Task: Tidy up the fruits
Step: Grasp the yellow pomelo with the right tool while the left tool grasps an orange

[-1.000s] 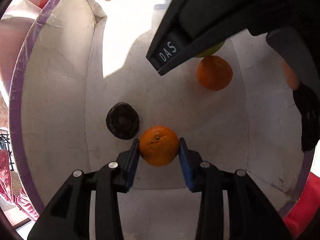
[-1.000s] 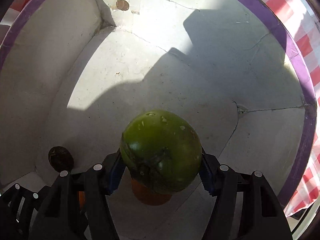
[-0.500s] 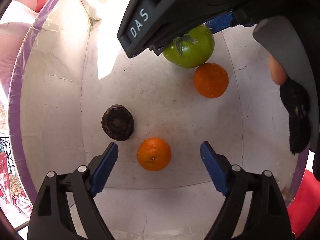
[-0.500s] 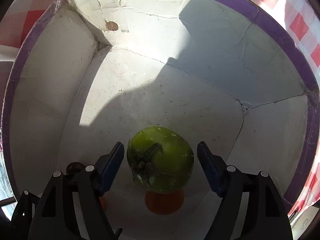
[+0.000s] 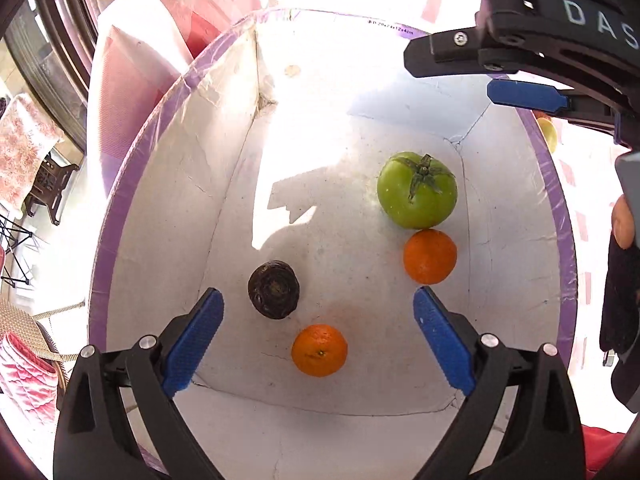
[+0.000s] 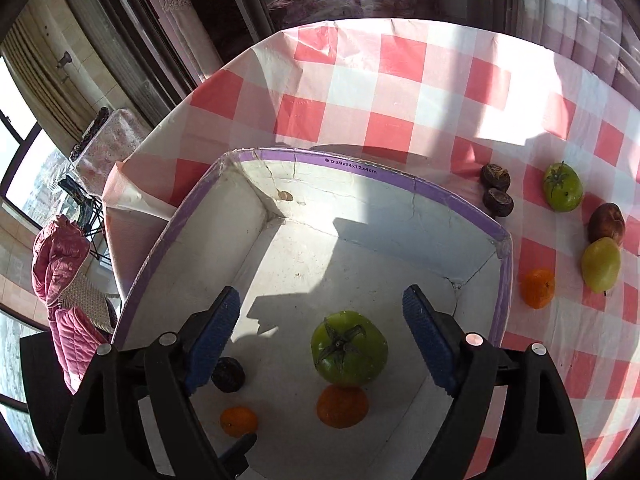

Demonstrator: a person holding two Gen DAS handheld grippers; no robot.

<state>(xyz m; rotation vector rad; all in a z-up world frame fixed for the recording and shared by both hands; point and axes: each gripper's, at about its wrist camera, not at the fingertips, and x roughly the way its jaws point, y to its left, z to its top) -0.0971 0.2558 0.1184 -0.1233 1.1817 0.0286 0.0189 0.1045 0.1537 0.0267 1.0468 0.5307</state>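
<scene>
A white box with a purple rim (image 5: 132, 184) (image 6: 404, 178) holds a green tomato (image 5: 417, 190) (image 6: 349, 348), two oranges (image 5: 319, 350) (image 5: 429, 256) (image 6: 342, 405) (image 6: 238, 421) and a dark round fruit (image 5: 274, 295) (image 6: 228, 374). My left gripper (image 5: 318, 334) is open and empty above the near orange. My right gripper (image 6: 322, 334) is open and empty, raised above the tomato; it shows in the left wrist view at top right (image 5: 524, 94).
On the red-checked tablecloth (image 6: 400, 92) right of the box lie two dark fruits (image 6: 497, 190), a green tomato (image 6: 562, 187), a reddish-brown fruit (image 6: 606, 222), a yellow-green fruit (image 6: 600, 265) and an orange (image 6: 538, 288). The table edge runs at the left.
My left gripper let go of the near orange and my right let go of the green tomato. Both opened and rose out of the box.
</scene>
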